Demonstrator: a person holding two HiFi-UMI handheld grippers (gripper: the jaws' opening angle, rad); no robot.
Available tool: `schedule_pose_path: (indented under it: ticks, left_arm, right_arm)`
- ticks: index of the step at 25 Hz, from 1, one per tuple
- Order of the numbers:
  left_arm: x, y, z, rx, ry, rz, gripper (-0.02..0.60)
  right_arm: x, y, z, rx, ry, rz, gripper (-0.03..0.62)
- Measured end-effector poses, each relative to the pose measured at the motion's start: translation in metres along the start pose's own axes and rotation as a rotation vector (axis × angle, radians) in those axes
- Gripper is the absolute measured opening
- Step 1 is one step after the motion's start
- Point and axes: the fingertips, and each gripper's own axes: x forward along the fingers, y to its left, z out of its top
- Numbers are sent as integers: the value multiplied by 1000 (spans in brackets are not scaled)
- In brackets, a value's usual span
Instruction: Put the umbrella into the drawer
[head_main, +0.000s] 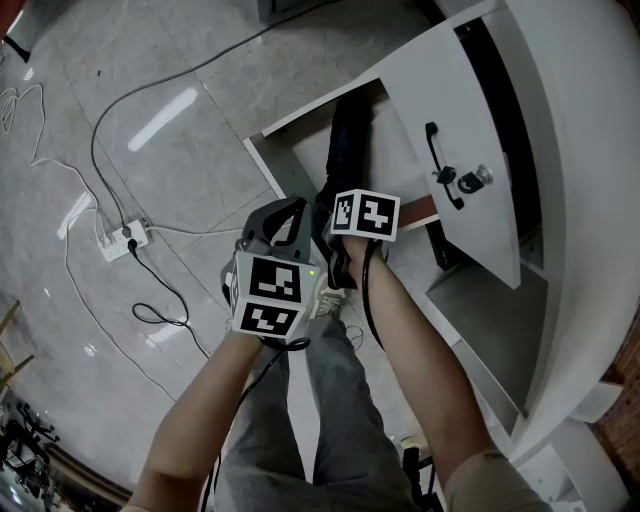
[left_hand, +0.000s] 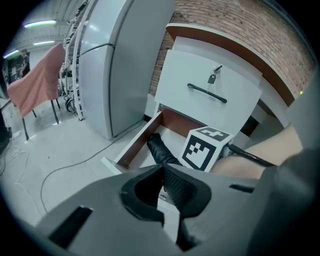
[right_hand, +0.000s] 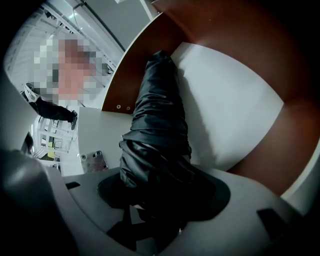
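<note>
Umbrella in open drawer; power strip, cables on floor.

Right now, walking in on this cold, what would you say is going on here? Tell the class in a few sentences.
A person holds a gripper in each hand over an open drawer at the foot of a white cabinet. The right gripper is closed on the near end of a folded black umbrella, whose far end already reaches into the drawer. The left gripper is shut and empty, just beside it. The umbrella has not been let go yet.
</note>
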Motion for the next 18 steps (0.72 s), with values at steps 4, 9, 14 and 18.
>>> schedule_pose_path:
  ticks: [4, 9, 14, 18]
  left_arm:
    - [-5, -1, 0, -4, -7, -3, 7]
    - [-21, 2, 11, -5, -31, 21, 8]
    - [-25, -4, 9, 4, -45, 6, 7]
    - [-37, -6, 23, 14, -70, 10, 8]
  right_arm:
    - [4, -2, -3, -31, 30, -54, 277]
    - [0, -1, -4, -52, 6, -66, 301]
    - [-16, -3, -6, -61, -13, -76, 311]
    - [-41, 3, 3, -76, -61, -77, 311]
